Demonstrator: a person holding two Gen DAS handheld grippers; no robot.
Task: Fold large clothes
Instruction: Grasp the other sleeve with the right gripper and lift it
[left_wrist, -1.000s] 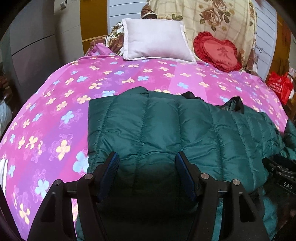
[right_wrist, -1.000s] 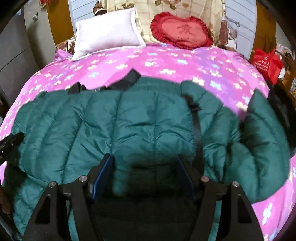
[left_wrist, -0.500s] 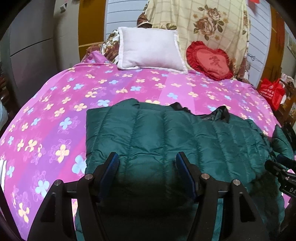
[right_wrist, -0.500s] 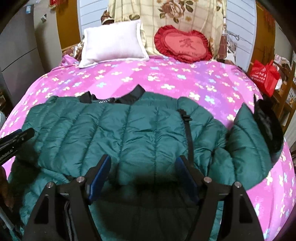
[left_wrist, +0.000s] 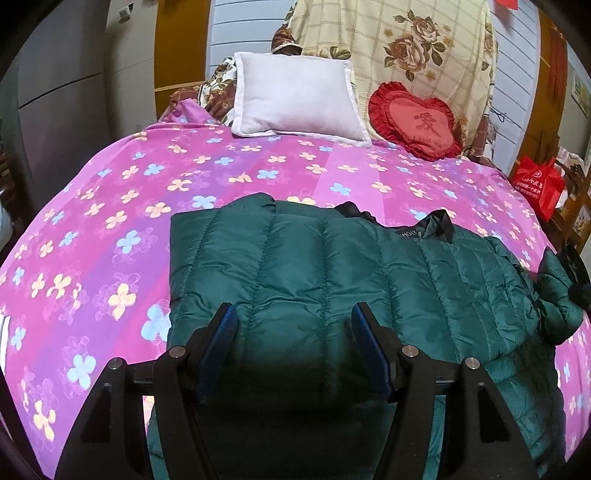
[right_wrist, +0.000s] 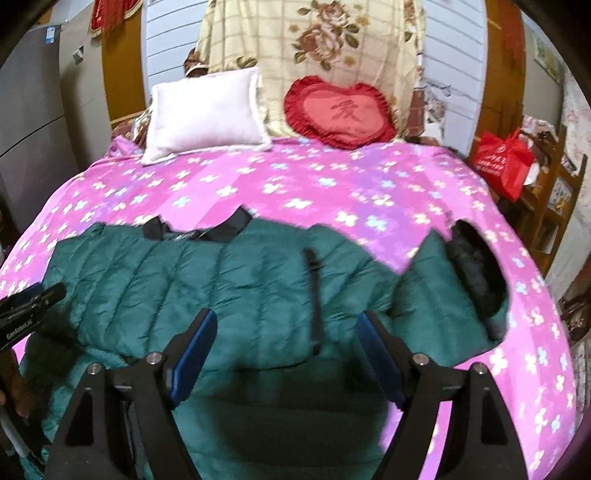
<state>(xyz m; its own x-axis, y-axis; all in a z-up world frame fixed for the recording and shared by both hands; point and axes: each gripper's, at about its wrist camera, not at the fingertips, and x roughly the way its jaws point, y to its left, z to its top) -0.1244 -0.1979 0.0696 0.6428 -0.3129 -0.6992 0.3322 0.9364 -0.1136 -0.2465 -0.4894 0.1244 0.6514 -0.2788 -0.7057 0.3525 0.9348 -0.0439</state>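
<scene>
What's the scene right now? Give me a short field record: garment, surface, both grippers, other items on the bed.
garment: green puffer jacket, lying flat, one sleeve out to the side
surface: pink floral bedspread
left gripper: open, above the jacket, nothing between its pads
right gripper: open, jaws just opening wider, holding nothing
at headboard: white pillow, red heart cushion
beside bed: red bag

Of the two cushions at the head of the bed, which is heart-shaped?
The red cushion, frilled, right of the plain white rectangular pillow.
</scene>
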